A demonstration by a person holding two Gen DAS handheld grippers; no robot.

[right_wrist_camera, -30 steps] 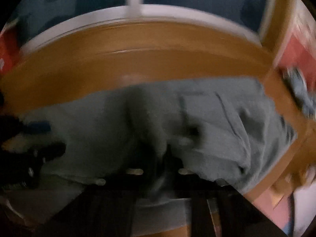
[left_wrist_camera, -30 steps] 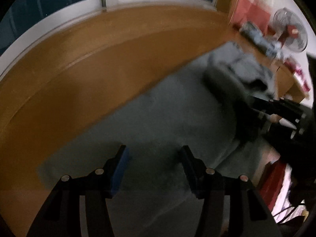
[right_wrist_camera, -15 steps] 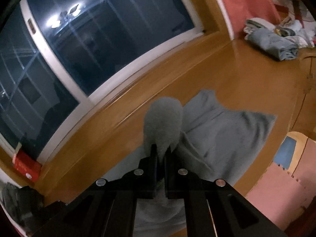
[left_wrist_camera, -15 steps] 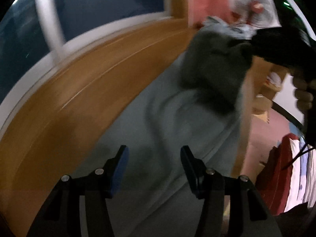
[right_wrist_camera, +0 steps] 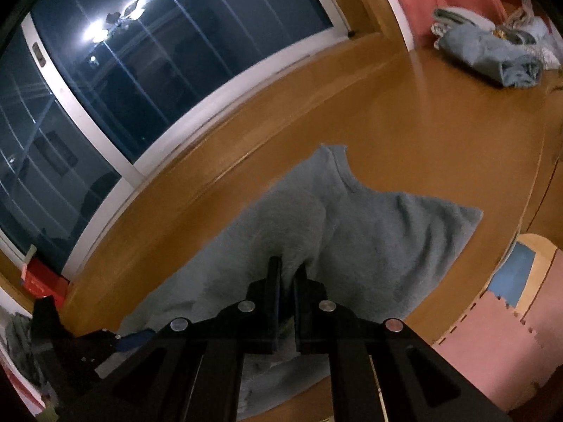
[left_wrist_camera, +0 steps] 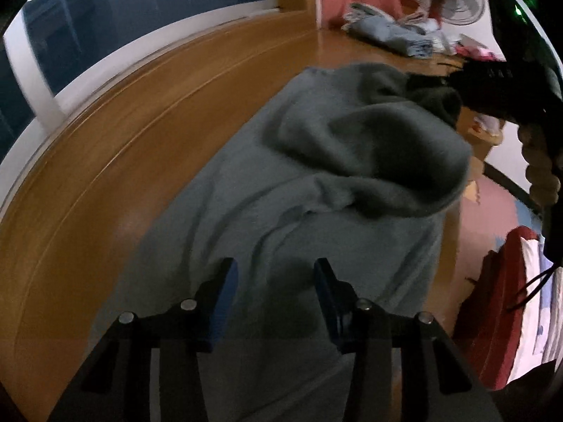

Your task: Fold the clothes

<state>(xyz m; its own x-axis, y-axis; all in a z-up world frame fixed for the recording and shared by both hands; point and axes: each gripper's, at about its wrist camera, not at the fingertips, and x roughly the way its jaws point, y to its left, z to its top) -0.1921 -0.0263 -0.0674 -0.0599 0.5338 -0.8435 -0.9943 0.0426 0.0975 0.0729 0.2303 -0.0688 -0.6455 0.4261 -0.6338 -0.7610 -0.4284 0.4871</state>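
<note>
garment [right_wrist_camera: 369, 246] fold lowered since before | right gripper [right_wrist_camera: 288, 274] pinching it | left gripper [left_wrist_camera: 274, 281] spread above

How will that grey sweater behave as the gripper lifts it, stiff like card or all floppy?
Probably floppy: where the right gripper pinches the grey sweater, the cloth bunches into a soft hump and sags over itself. It looks thick and fleecy, so likely fairly heavy for cloth and unlikely to slip from the pads. On the smooth wooden surface it may slide when dragged.
</note>
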